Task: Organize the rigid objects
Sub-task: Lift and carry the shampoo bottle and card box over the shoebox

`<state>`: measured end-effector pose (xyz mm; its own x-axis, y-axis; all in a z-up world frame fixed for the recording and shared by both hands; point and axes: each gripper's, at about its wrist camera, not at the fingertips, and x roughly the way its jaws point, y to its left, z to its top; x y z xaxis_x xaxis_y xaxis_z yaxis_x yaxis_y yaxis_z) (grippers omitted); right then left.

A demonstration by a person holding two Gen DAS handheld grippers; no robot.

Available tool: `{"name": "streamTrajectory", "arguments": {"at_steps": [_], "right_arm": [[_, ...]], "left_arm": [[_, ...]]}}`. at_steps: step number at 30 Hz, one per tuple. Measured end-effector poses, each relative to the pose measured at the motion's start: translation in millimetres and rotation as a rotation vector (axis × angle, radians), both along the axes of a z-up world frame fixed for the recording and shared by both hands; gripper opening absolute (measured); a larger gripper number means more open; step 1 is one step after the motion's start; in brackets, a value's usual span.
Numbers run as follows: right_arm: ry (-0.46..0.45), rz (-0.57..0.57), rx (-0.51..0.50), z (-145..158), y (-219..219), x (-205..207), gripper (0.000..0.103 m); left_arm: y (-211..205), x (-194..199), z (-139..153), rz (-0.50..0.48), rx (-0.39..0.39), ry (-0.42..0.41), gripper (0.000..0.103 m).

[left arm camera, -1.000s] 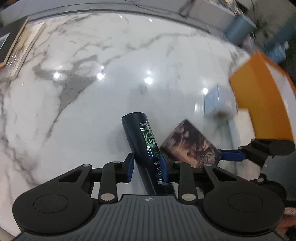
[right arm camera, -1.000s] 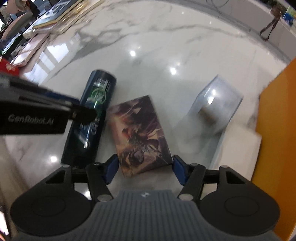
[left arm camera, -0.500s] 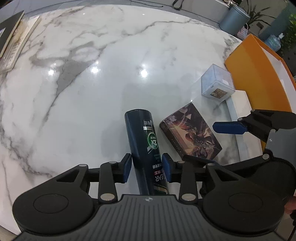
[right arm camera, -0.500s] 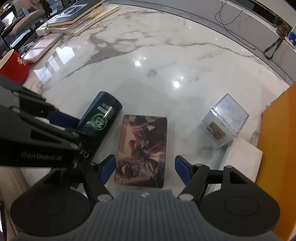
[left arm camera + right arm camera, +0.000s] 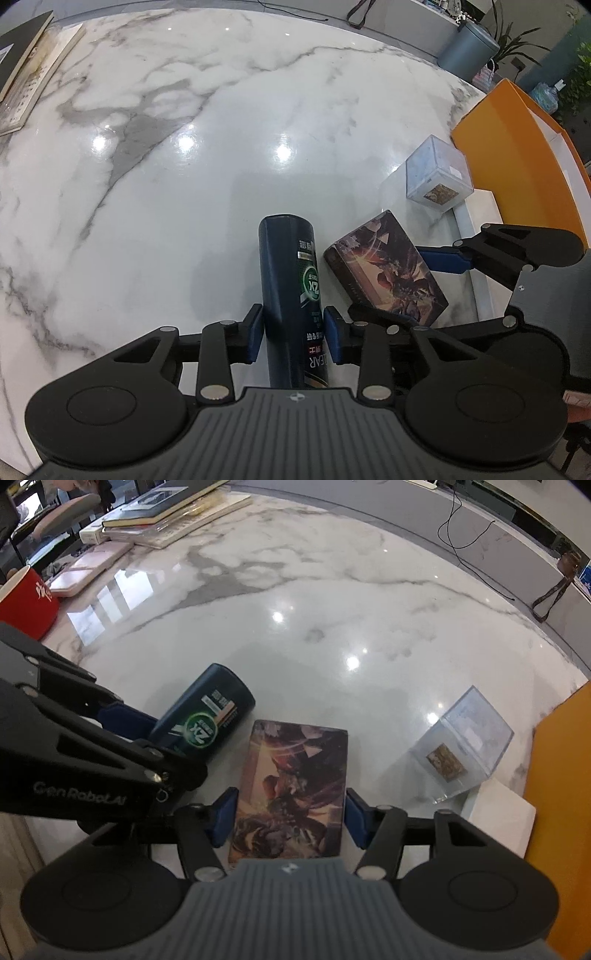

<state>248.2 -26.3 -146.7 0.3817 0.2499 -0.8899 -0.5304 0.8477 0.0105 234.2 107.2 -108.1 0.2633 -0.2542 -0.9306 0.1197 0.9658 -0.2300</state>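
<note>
- The left gripper (image 5: 292,334) is closing its jaws, pads touching the dark shampoo bottle (image 5: 290,280).
- The right gripper (image 5: 290,821) is narrowing onto the illustrated box (image 5: 293,782), which has swung straight; both are lying mid marble table (image 5: 184,166), nearly ready for lifting.

The dark blue bottle (image 5: 290,291) carries a green round badge reading "2X", and letters "EAR" run along its lower label. The black arm of the left gripper (image 5: 177,738) bears "GenRobot.AI". The red mug (image 5: 27,605) shows white characters, too blurred to read.
</note>
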Motion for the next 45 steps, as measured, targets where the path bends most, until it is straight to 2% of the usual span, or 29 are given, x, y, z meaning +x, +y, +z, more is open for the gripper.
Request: {"name": "streamTrajectory", "arguments": {"at_steps": [7,14,25,33,39,45], "right_arm": [[0.024,-0.041,0.045,9,-12,-9,0.059],[-0.024,-0.051,0.088,38,-23,-31,0.059],[-0.149,-0.070,0.138,101,-60,-74,0.059],[-0.232,-0.152,0.100,144,-121,-101,0.059],[-0.242,-0.273,0.034,146,-184,-108,0.059],[-0.189,-0.359,-0.012,121,-230,-99,0.059]], "left_arm": [[0,-12,10,-0.001,-0.018,-0.016,0.038],[-14,-27,39,-0.025,-0.015,-0.075,0.037],[-50,-62,110,-0.089,-0.010,-0.210,0.037],[-112,-72,161,-0.180,-0.058,-0.304,0.037],[-171,-65,169,-0.259,-0.136,-0.317,0.037],[-225,-47,154,-0.315,-0.166,-0.298,0.037]]}}
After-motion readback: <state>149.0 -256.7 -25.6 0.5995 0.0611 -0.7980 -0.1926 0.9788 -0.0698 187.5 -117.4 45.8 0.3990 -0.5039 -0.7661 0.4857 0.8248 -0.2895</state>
